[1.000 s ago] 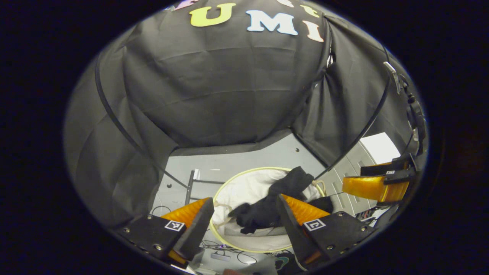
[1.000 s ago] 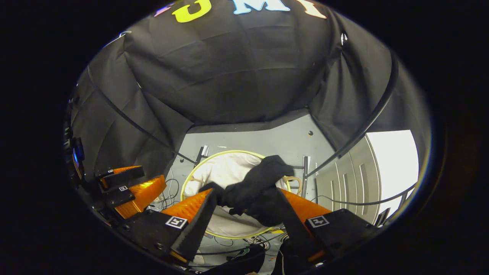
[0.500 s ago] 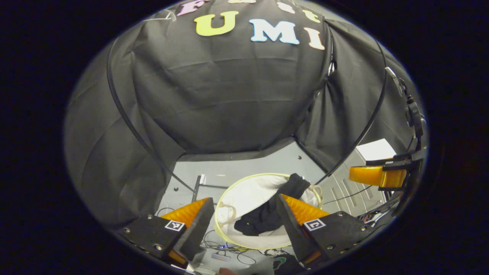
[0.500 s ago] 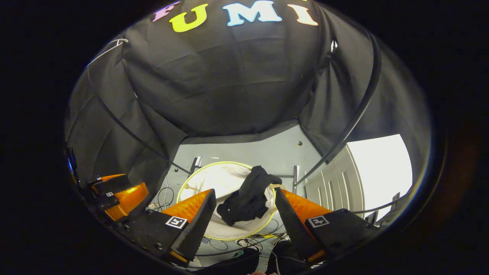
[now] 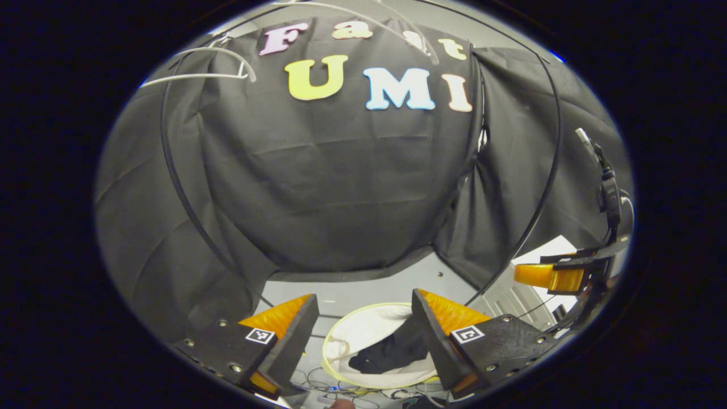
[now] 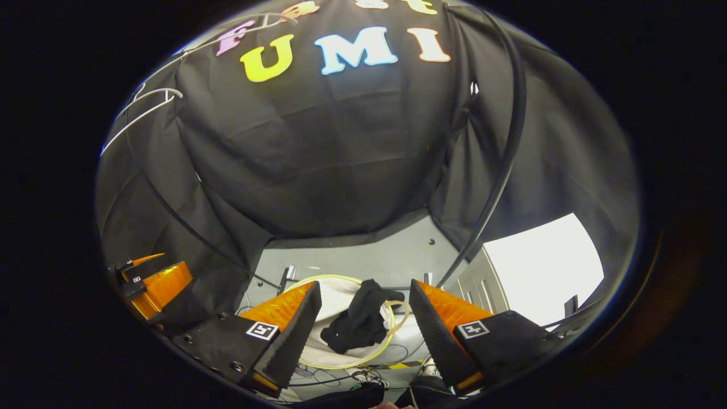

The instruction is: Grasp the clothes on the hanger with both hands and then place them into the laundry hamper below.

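Note:
The black clothes lie bunched in the white laundry hamper with its yellow rim, down on the grey floor. In the right gripper view the black clothes hang partly over the rim on the right side of the hamper. My left gripper is open and holds nothing, well above the hamper. My right gripper is also open, with nothing between its fingers. Each gripper shows off to the side in the other's view: the right gripper and the left gripper. A bare white hanger hangs up high, seen as the hanger at upper left.
Cables trail on the grey floor around the hamper. Metal stand legs stand beside it. Black frame poles run along the cloth walls. A pale grey panelled door and a bright opening lie to the right.
Both grippers have risen away from the hamper and tilted up, so the hamper looks smaller and lower. The black clothes left the right gripper's fingers and dropped into the hamper. The hanger has come into view.

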`<state>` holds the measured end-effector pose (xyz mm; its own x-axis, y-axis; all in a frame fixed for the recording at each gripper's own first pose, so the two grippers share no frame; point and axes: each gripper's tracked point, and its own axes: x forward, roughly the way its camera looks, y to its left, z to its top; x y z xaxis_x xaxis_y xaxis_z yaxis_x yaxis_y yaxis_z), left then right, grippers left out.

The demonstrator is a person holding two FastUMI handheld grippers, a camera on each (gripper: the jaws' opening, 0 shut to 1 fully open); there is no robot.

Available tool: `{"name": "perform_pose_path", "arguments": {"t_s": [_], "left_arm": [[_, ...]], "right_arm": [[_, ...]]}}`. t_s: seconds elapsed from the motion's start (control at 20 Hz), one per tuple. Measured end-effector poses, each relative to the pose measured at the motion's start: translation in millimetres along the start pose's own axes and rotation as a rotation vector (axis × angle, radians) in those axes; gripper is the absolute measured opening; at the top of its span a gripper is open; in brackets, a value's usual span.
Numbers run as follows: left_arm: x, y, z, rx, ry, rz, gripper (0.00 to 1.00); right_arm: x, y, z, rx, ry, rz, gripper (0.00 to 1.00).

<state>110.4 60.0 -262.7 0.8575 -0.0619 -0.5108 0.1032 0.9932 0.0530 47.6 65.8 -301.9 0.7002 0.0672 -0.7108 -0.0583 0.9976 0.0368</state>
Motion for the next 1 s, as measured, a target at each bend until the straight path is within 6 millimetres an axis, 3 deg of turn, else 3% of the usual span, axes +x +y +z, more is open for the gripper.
{"name": "perform_pose_path", "arguments": {"t_s": [0.4,0.7,0.85,0.9,1.0], "left_arm": [[-79.9,-31.0,107.4,-0.036,-0.212,0.07,0.96],[-146.1,-60.9,188.7,-0.037,-0.41,0.154,0.95],[-181.7,-68.8,219.6,-0.053,-0.516,0.18,0.95],[-187.8,-71.9,222.5,-0.058,-0.545,0.19,0.95],[-202.1,-81.1,230.3,-0.08,-0.586,0.206,0.95]], "right_arm": [[-54.7,-25.5,76.1,-0.06,-0.242,0.026,0.98],[-91.0,-68.1,122.4,-0.009,-0.371,0.035,0.98],[-115.5,-92.5,154.0,-0.003,-0.484,0.013,0.98],[-123.9,-100.3,162.8,0.004,-0.517,0.01,0.93],[-139.8,-109.5,176.3,0.026,-0.569,0.027,1.0]]}}
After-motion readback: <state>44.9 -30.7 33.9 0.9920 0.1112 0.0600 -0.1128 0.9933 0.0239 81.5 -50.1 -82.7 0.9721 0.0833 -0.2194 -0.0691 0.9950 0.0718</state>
